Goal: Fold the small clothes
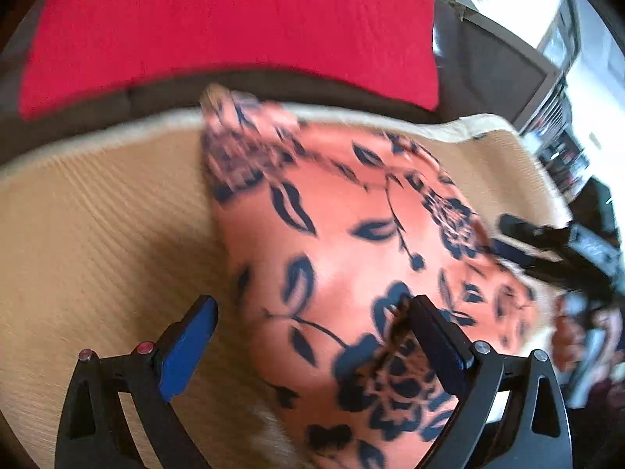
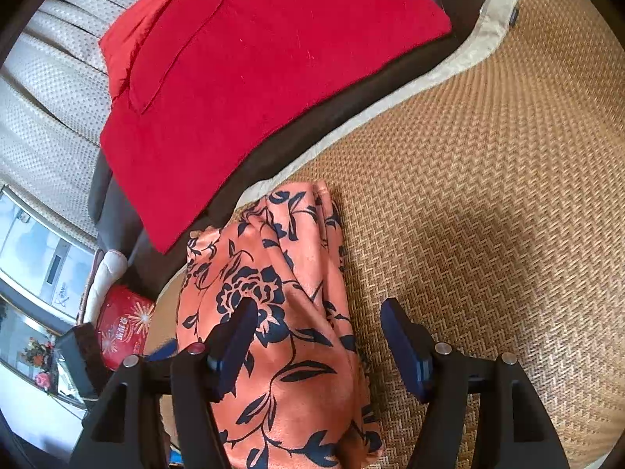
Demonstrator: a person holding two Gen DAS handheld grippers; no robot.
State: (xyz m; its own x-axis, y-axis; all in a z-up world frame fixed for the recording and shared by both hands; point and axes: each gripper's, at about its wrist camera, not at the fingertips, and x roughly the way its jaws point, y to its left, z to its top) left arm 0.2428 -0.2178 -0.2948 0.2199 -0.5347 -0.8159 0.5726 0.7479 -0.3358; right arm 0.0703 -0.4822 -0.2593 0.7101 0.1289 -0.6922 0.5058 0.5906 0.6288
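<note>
Both my grippers wide open, gripping nothing. Left gripper [image 1: 312,312]: inner finger grazes orange floral garment [image 1: 351,234], other over bare woven mat [image 1: 97,215]. Right gripper [image 2: 318,316] straddles same garment's edge. I'd pinch both corners evenly, lift together, fold flat. Further back: red cloth [image 2: 254,78], already folded I reckon.

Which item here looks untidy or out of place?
The orange floral garment lies bunched in loose ridges on the woven mat, not flat or squared. The red cloth behind lies smooth and flat.
</note>
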